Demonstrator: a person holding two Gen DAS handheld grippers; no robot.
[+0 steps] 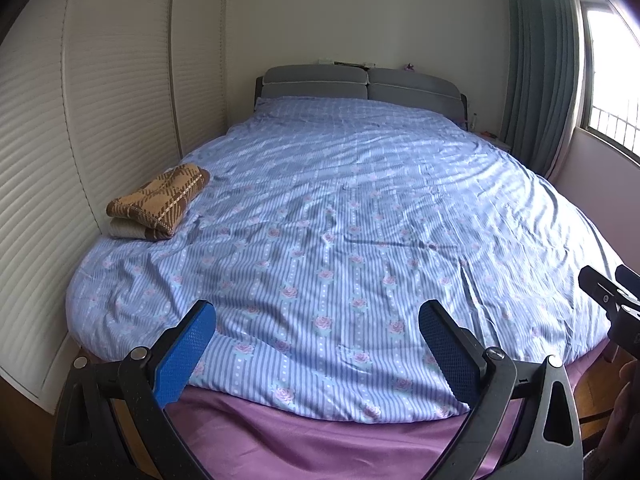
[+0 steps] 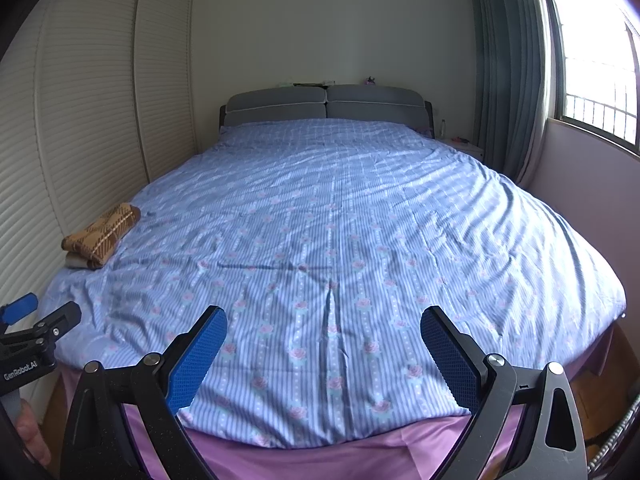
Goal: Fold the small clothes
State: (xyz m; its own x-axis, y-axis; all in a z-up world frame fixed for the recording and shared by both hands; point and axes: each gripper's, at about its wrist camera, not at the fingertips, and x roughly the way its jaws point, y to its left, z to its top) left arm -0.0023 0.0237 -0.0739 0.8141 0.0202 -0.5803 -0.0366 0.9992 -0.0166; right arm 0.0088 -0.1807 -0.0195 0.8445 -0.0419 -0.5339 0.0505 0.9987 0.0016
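From my left camera I see, furthest left, the tall cream louvred wardrobe doors (image 1: pixel 100 92) with fine horizontal slats, running along the side of the bed. Beside them, on the left edge of the bed, lies the folded brown-and-tan plaid knit garment (image 1: pixel 158 202), a thick, soft-edged rectangular bundle with a pale layer showing under its near end; it sits well apart from both of my grippers. It rests on the blue striped cotton duvet with pink rose print (image 1: pixel 340 220), wrinkled in shallow ridges and draped over a smooth, slightly shiny purple satin sheet (image 1: pixel 260 440) at the foot. At the far end stands the grey padded fabric headboard (image 1: pixel 360 82), split into two cushioned panels, and on the right hang grey-green pleated curtains (image 1: pixel 536 68) beside a bright barred window (image 1: pixel 608 76). My left gripper (image 1: pixel 318 354) has its black arms and blue textured pads spread wide, holding nothing and hovering over the foot of the duvet. My right gripper (image 2: pixel 324 358) is likewise spread wide and empty above the same edge.
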